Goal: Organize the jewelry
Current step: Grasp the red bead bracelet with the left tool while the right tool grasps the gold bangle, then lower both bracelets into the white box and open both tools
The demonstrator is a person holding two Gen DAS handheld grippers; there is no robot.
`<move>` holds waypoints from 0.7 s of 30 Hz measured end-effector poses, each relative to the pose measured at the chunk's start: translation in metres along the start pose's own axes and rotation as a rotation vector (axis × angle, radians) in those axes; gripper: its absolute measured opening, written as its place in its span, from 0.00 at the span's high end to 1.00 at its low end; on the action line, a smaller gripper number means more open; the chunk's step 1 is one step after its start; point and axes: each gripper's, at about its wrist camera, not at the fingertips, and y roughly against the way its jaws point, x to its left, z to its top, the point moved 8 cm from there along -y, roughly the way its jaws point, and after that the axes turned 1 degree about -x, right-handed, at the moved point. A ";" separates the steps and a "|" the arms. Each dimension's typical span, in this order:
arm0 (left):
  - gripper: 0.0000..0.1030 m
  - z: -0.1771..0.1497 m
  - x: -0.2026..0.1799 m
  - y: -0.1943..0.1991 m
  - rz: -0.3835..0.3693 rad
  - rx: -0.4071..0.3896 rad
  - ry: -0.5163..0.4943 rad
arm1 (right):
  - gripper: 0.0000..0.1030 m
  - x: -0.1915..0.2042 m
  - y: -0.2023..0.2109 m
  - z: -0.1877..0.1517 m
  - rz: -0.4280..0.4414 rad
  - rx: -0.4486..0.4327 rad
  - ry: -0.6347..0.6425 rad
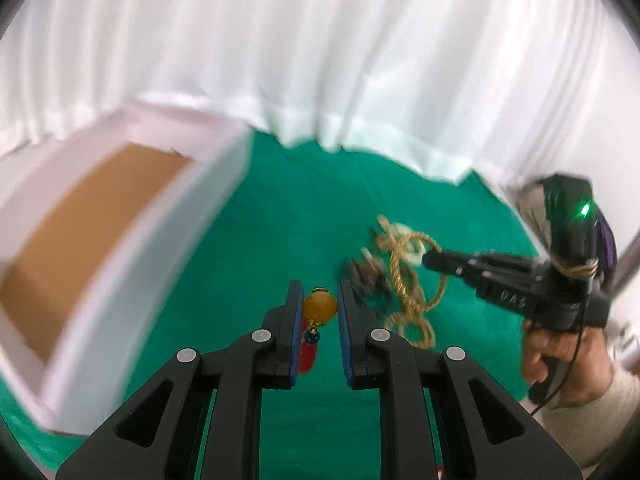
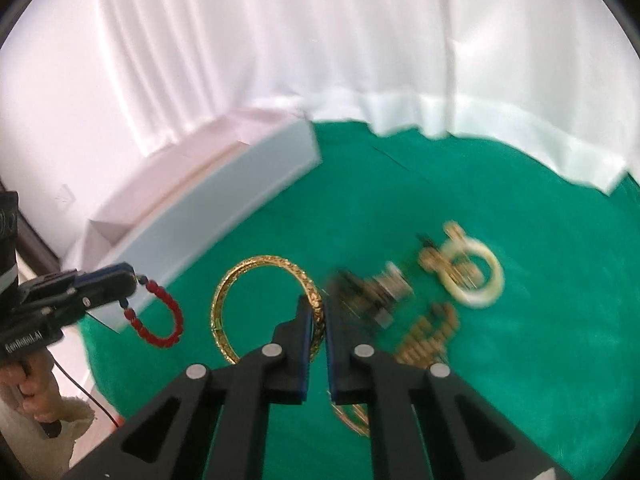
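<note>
Raised letters on the side of the right gripper (image 1: 430, 258) read "DAS" in the left wrist view; the rest of that word cannot be made out. In the right wrist view, white print on the body of the left gripper (image 2: 134, 284) reads "GenRobot.AI".

The left gripper's jaws are nearly closed on a bead bracelet (image 1: 320, 308). Its own camera shows a large amber bead pressed between the blue pads, with a small dark blue bead and red beads hanging below. The right wrist view shows the rest of it: a loop of red beads (image 2: 162, 320) dangling from the jaw tips, clear of the green cloth (image 2: 400, 208), in front of the white box (image 2: 224, 208).

The right gripper's jaws are almost closed on a gold bangle (image 2: 256, 264), its patterned rim pinched between the pads.

Only the left wrist view looks into the box (image 1: 208, 200): it is open and shallow, with a brown cardboard floor (image 1: 92, 232). That view also shows a hand (image 1: 560, 356) in a cream sleeve gripping the right gripper's handle and a green light on top of it.

The remaining jewelry lies on the cloth, blurred: a cream ring (image 2: 476, 276), gold chain pieces (image 2: 428, 336) and a darker piece (image 2: 372, 292).
</note>
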 end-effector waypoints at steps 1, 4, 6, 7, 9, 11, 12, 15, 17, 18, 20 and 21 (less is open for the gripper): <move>0.86 0.013 0.013 0.012 0.019 -0.019 0.018 | 0.94 0.009 -0.005 0.015 0.030 -0.006 0.001; 0.86 0.045 0.056 0.037 0.125 -0.077 0.050 | 0.94 0.053 -0.021 0.057 0.126 -0.025 0.015; 0.86 0.058 0.094 0.043 0.200 -0.090 0.090 | 0.94 0.084 -0.038 0.082 0.171 -0.035 0.040; 0.86 0.060 0.111 0.043 0.235 -0.088 0.110 | 0.94 0.105 -0.050 0.096 0.199 -0.034 0.055; 0.86 0.058 0.153 0.037 0.317 -0.067 0.149 | 0.94 0.139 -0.074 0.112 0.236 -0.016 0.074; 0.86 0.048 0.187 0.026 0.376 -0.034 0.190 | 0.94 0.175 -0.099 0.121 0.270 0.004 0.099; 0.86 0.040 0.206 0.020 0.406 -0.015 0.216 | 0.94 0.188 -0.113 0.124 0.276 0.016 0.109; 0.85 0.011 0.239 0.001 0.458 0.046 0.268 | 0.94 0.223 -0.162 0.123 0.262 0.073 0.162; 0.84 -0.011 0.253 -0.010 0.469 0.094 0.301 | 0.91 0.237 -0.189 0.114 0.251 0.115 0.187; 0.82 -0.017 0.254 -0.017 0.478 0.110 0.307 | 0.89 0.241 -0.203 0.108 0.244 0.147 0.197; 0.72 -0.035 0.256 -0.024 0.478 0.155 0.326 | 0.63 0.243 -0.227 0.096 0.210 0.202 0.209; 0.67 -0.038 0.254 -0.025 0.462 0.167 0.338 | 0.57 0.241 -0.236 0.090 0.192 0.217 0.218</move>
